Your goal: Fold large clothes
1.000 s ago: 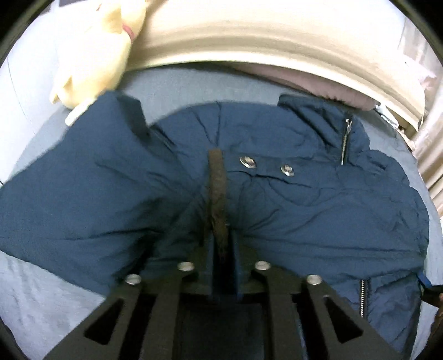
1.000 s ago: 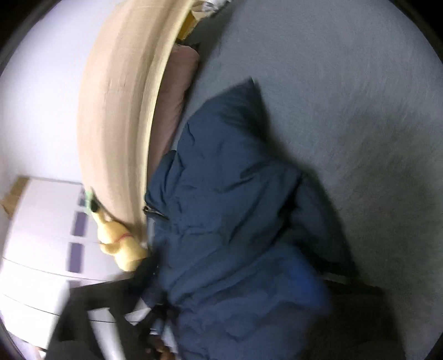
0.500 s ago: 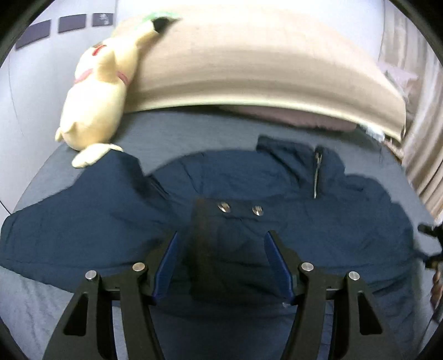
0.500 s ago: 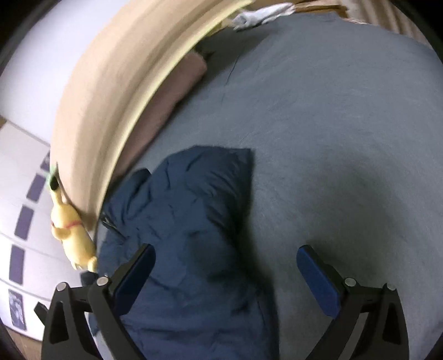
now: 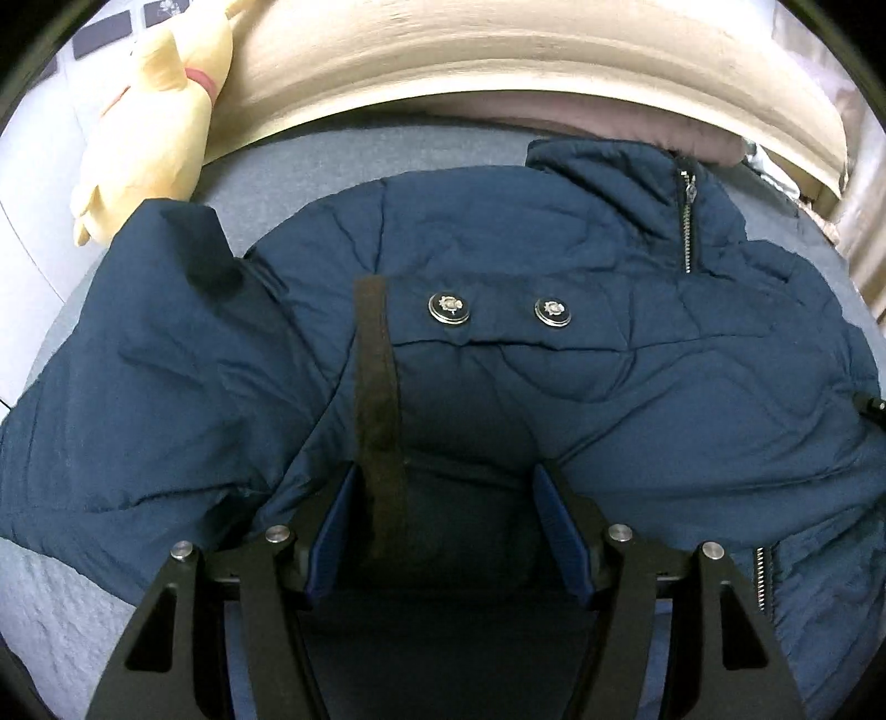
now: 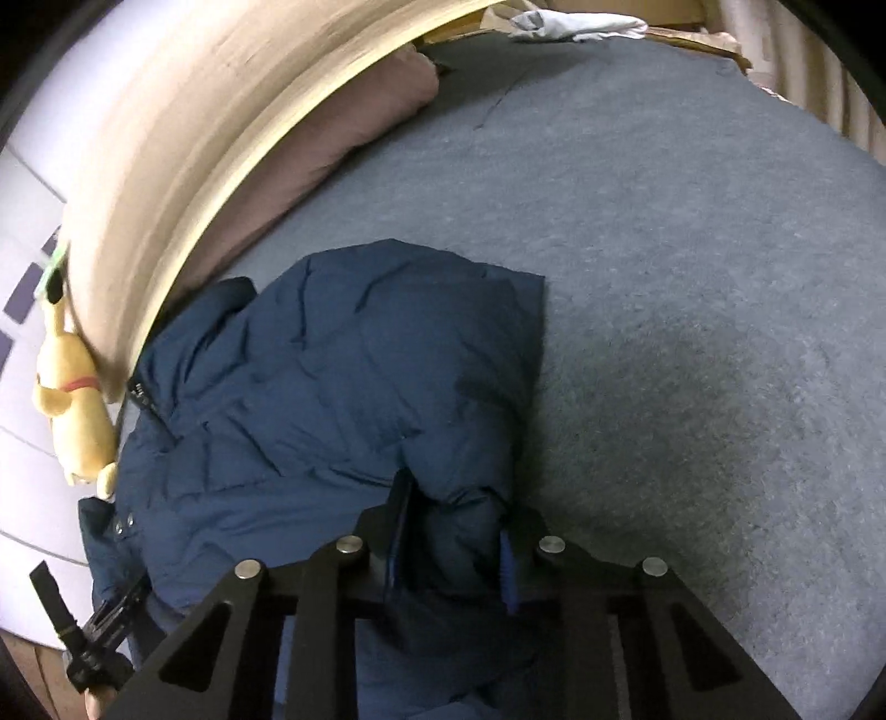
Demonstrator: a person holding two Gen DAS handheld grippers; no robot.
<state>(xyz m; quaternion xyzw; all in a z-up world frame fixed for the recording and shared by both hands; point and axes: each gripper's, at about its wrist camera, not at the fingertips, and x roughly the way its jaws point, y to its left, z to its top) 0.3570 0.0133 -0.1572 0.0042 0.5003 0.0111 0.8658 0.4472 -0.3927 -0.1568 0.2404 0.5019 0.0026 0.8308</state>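
Observation:
A navy puffer jacket (image 5: 554, 354) lies on a grey bed cover (image 6: 692, 277), collar and zipper toward the headboard. Its sleeve cuff with two metal snaps (image 5: 498, 307) and a brown strip (image 5: 376, 387) lies folded across the chest. My left gripper (image 5: 451, 509) stands open over this cuff, jacket fabric between its blue pads, not pinched. In the right wrist view the jacket (image 6: 343, 376) shows from its side. My right gripper (image 6: 454, 531) has its jaws partly closed around a bunched fold of the jacket's edge.
A yellow plush toy (image 5: 149, 127) leans at the beige headboard (image 5: 498, 61), also seen in the right wrist view (image 6: 77, 404). A mauve pillow (image 6: 343, 133) lies along the headboard. White cloth (image 6: 570, 22) sits at the bed's far corner.
My left gripper opened, letting go of the cuff, and has moved back down close over it. My right gripper went from wide open to closing on the jacket's side fold.

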